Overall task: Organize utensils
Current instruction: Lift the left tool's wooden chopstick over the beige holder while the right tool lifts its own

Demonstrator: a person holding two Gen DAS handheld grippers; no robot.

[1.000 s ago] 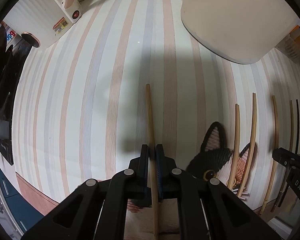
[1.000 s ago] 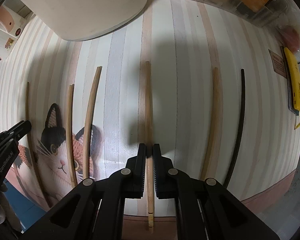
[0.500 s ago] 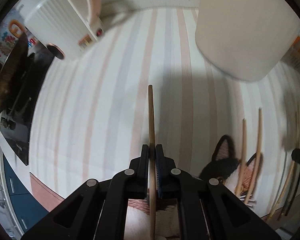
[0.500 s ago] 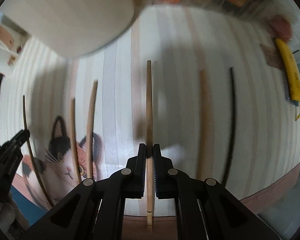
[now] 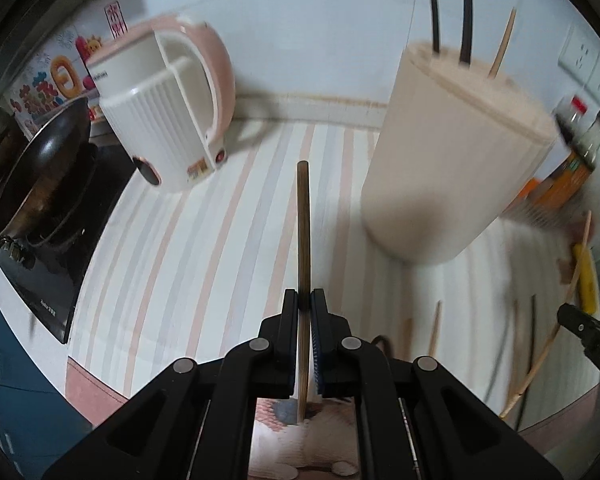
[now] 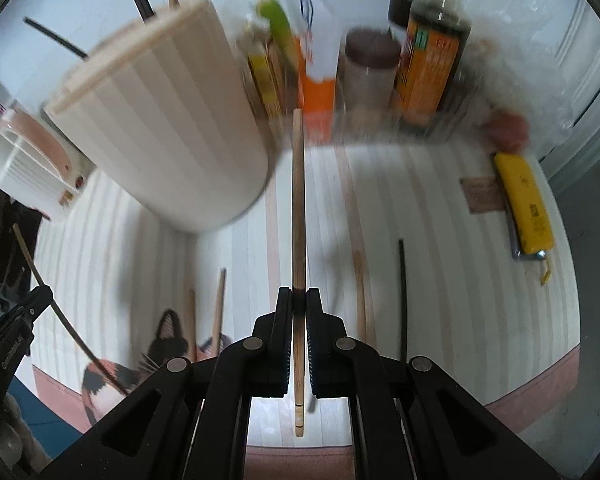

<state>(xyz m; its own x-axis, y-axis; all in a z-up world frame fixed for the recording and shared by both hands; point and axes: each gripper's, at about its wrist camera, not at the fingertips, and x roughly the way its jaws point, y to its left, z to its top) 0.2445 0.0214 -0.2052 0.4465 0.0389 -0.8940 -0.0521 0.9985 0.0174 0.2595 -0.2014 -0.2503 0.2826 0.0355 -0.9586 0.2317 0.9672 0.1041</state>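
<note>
Each gripper (image 5: 305, 300) (image 6: 299, 296) clamps a chopstick (image 5: 303, 240) (image 6: 298, 208); only the right view shows bottles (image 6: 432, 60).

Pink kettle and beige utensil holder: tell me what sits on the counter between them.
Nothing: in the left wrist view, the striped counter between the pink kettle and the utensil holder is bare. Only the chopstick held by the left gripper crosses that gap.
</note>
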